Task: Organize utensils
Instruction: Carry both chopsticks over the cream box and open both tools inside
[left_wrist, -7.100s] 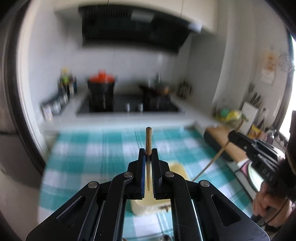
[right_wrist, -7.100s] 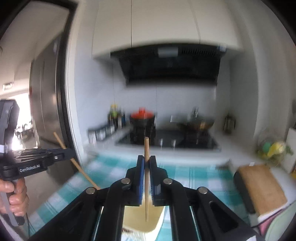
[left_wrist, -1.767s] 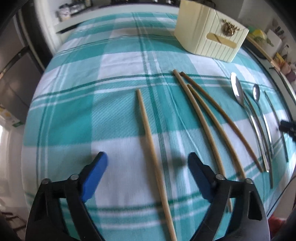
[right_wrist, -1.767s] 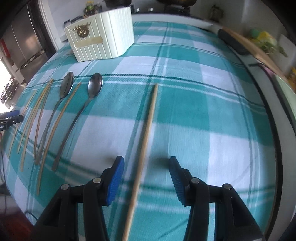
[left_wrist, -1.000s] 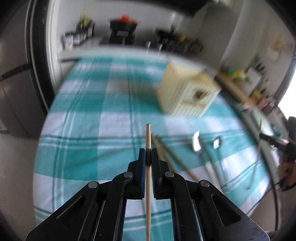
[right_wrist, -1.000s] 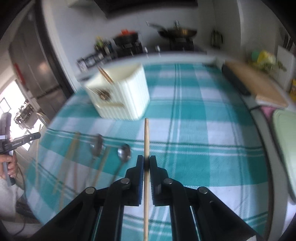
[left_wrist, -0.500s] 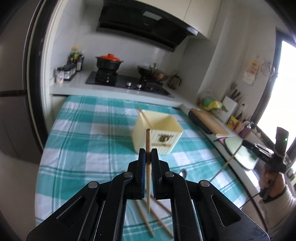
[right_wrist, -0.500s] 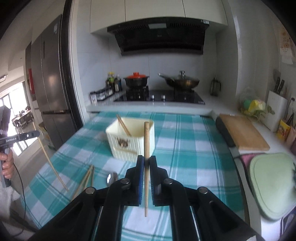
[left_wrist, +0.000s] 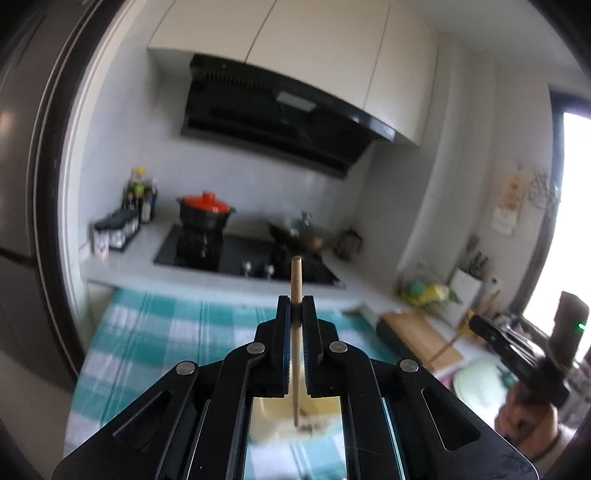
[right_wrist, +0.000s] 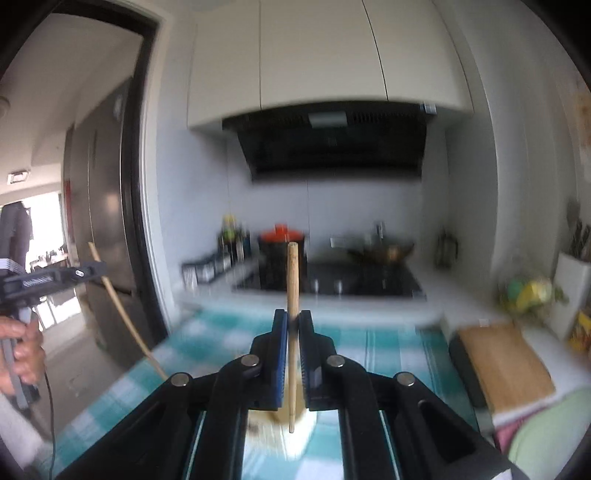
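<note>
My left gripper (left_wrist: 296, 317) is shut on a wooden chopstick (left_wrist: 296, 284), held upright over the cream utensil box (left_wrist: 291, 417), which shows blurred between the gripper's arms. My right gripper (right_wrist: 293, 328) is shut on another wooden chopstick (right_wrist: 293, 280), also upright above the cream box (right_wrist: 280, 428). In the left wrist view the right gripper (left_wrist: 476, 326) shows at the right with its chopstick (left_wrist: 447, 347). In the right wrist view the left gripper (right_wrist: 98, 267) shows at the left with its chopstick (right_wrist: 125, 317). The other utensils on the cloth are hidden.
A teal checked tablecloth (left_wrist: 147, 332) covers the table. Behind it is a counter with a stove (left_wrist: 240, 254), a black pot with a red lid (left_wrist: 205, 212) and a wok (right_wrist: 380, 253). A wooden cutting board (right_wrist: 506, 365) lies at the right. A fridge (right_wrist: 99, 221) stands at the left.
Both grippers have lifted and moved forward over the cream box with their chopsticks, and the views have tilted up toward the stove. The box has dropped low between the gripper arms.
</note>
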